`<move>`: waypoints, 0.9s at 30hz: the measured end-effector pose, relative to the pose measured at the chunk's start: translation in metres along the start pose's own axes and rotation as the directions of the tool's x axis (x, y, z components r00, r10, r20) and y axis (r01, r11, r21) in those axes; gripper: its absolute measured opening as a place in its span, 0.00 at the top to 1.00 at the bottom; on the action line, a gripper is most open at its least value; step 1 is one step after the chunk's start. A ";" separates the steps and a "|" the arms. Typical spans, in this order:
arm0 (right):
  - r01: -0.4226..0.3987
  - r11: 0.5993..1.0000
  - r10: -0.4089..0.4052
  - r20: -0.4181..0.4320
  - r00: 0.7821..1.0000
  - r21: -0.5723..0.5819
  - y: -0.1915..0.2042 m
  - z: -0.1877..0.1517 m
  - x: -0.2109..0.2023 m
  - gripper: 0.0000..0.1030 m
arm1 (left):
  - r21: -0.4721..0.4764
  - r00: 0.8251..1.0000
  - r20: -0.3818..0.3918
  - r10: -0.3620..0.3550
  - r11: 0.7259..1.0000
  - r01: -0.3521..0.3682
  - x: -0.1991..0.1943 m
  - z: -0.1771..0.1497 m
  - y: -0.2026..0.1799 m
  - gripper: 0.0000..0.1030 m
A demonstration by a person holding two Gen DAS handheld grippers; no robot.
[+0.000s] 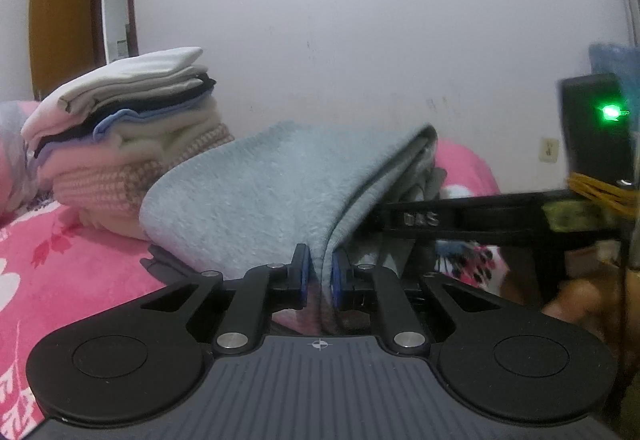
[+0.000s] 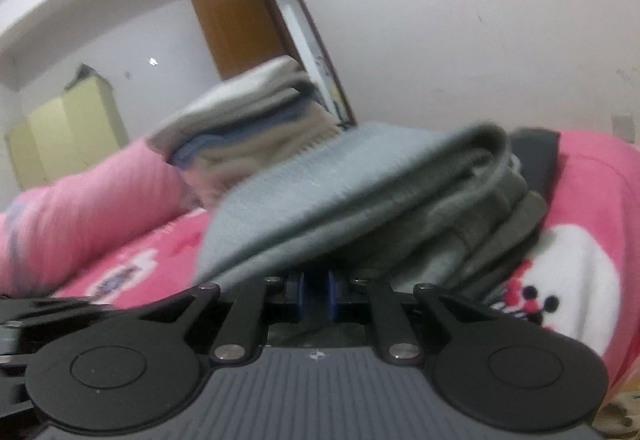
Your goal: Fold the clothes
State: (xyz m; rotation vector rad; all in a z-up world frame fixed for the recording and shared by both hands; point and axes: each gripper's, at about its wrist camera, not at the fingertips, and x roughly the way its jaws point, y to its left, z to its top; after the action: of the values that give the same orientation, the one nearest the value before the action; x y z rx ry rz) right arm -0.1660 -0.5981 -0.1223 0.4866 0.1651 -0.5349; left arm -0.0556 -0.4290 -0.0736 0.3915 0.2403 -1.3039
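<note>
folded garment (image 1: 280, 180) on bed (image 1: 60, 280), stack of folded clothes (image 1: 128, 132) behind-left, wall (image 1: 360, 20) beyond

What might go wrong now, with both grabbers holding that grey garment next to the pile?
The left gripper pinches only a thin edge of the grey garment, so it may slip free. The stack of folded clothes sits close behind; a swing could topple it. The loosely bunched layers might unfold.

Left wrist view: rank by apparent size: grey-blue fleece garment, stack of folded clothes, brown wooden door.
1. Grey-blue fleece garment, though nearest the camera.
2. Stack of folded clothes.
3. Brown wooden door, far off, so true size is unsure.
</note>
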 end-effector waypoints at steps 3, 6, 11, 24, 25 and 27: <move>0.042 0.999 -0.042 0.048 0.998 0.003 -0.005 0.008 -0.007 0.91 | 0.014 1.000 -0.004 0.002 1.000 -0.002 0.000 0.000 0.000 0.91; 0.106 0.994 -0.104 0.093 0.990 -0.013 -0.020 0.014 -0.010 0.91 | 0.012 1.000 -0.010 -0.002 1.000 0.002 0.001 -0.001 0.002 0.91; 0.079 0.997 -0.081 0.086 0.993 0.020 -0.044 0.015 -0.002 1.00 | 0.028 1.000 -0.019 0.006 1.000 -0.006 0.003 0.000 -0.001 0.90; -0.149 0.984 0.145 -0.044 0.988 -0.099 0.006 0.007 -0.041 1.00 | 0.049 1.000 -0.021 0.006 0.999 -0.005 0.003 0.000 -0.001 0.90; -0.156 0.981 0.149 -0.067 0.987 -0.114 0.013 0.003 -0.034 1.00 | 0.047 1.000 -0.019 0.007 0.999 -0.006 0.003 0.001 -0.001 0.90; -0.152 0.979 0.139 -0.102 0.985 -0.137 0.025 -0.005 -0.020 1.00 | 0.044 1.000 -0.012 0.013 0.999 -0.013 0.001 0.003 -0.001 0.90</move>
State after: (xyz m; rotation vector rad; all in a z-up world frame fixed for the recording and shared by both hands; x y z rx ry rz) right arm -0.1702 -0.5679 -0.1111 0.3792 0.2521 -0.3541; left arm -0.0562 -0.4308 -0.0715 0.4378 0.2189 -1.2962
